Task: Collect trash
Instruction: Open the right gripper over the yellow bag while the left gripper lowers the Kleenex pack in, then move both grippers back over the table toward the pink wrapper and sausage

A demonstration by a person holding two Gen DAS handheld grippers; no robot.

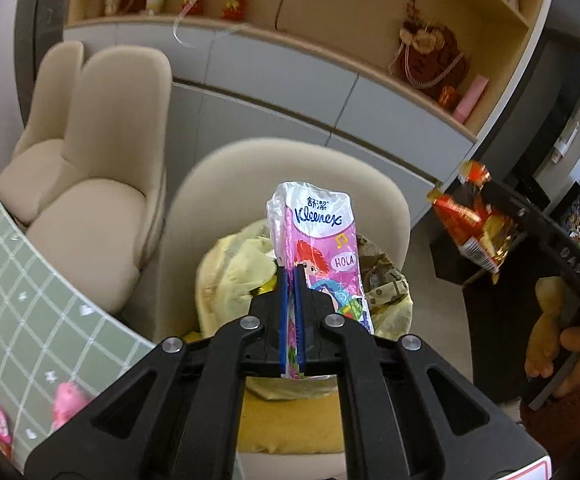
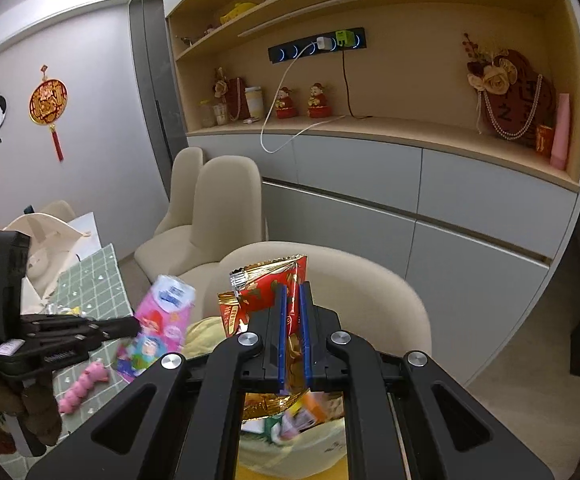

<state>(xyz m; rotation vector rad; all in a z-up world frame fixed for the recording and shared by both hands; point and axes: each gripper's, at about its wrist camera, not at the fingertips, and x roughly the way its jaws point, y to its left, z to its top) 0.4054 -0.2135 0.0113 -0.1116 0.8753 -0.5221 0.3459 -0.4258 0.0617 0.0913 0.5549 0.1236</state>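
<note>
Tissue in its pink Kleenex plastic pack [image 1: 318, 248] sits clamped in the left gripper [image 1: 291, 276] above a yellow-lined trash bin [image 1: 226, 276] on a beige chair. From the right wrist, the right gripper [image 2: 293, 300] pinches a red-and-gold foil snack bag [image 2: 266, 284]; neither is dropped yet, and a pink wrapper [image 2: 84, 384] waits on the green checked tablecloth [image 2: 98, 280].

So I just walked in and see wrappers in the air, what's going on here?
A person is collecting trash with a hand-held gripper in each hand. The left hand-held gripper is shut on a pink Kleenex tissue pack, held above a yellow-lined trash bag that sits on a beige chair. The right hand-held gripper is shut on a red and gold snack wrapper, also near the bag. Neither is dropped yet. A pink toy lies on the green table.
</note>
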